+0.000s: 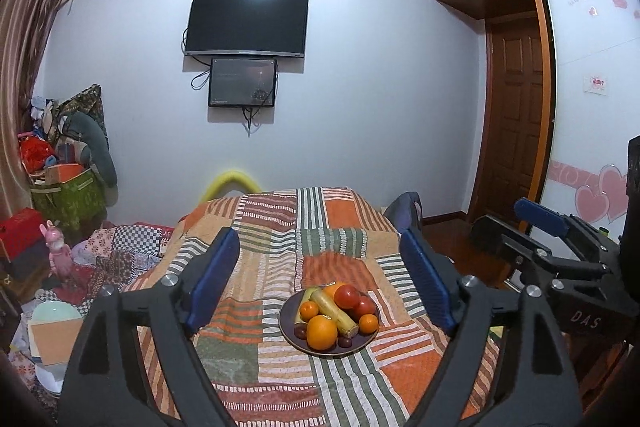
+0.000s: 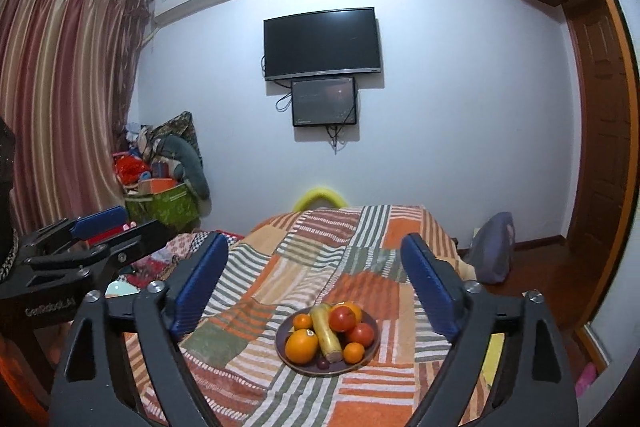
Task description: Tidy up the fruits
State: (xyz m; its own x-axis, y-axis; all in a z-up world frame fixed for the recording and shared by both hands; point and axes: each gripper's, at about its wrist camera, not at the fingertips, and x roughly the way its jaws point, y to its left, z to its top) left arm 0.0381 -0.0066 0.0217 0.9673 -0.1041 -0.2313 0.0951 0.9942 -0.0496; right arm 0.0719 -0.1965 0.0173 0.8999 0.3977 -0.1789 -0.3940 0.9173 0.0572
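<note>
A dark plate (image 1: 362, 345) sits on the striped patchwork cloth (image 1: 280, 227), heaped with fruit: a large orange (image 1: 321, 331), a yellow-green banana (image 1: 334, 311), two red tomatoes (image 1: 347, 296), small tangerines (image 1: 309, 310) and dark grapes (image 1: 301, 331). My left gripper (image 1: 319, 235) hangs open above and short of the plate, nothing between its blue pads (image 1: 212, 275). In the right wrist view the same plate (image 2: 304, 369), orange (image 2: 301, 346) and banana (image 2: 327, 333) lie below my open, empty right gripper (image 2: 315, 239). Each gripper shows at the other view's edge: right gripper (image 1: 508, 223), left gripper (image 2: 128, 223).
The cloth covers a raised surface that ends toward the far wall, where a TV (image 1: 246, 23) hangs. Piled boxes, toys and bags (image 1: 64, 171) crowd the left floor by the curtain (image 2: 60, 99). A wooden door (image 1: 516, 115) and wardrobe stand at right.
</note>
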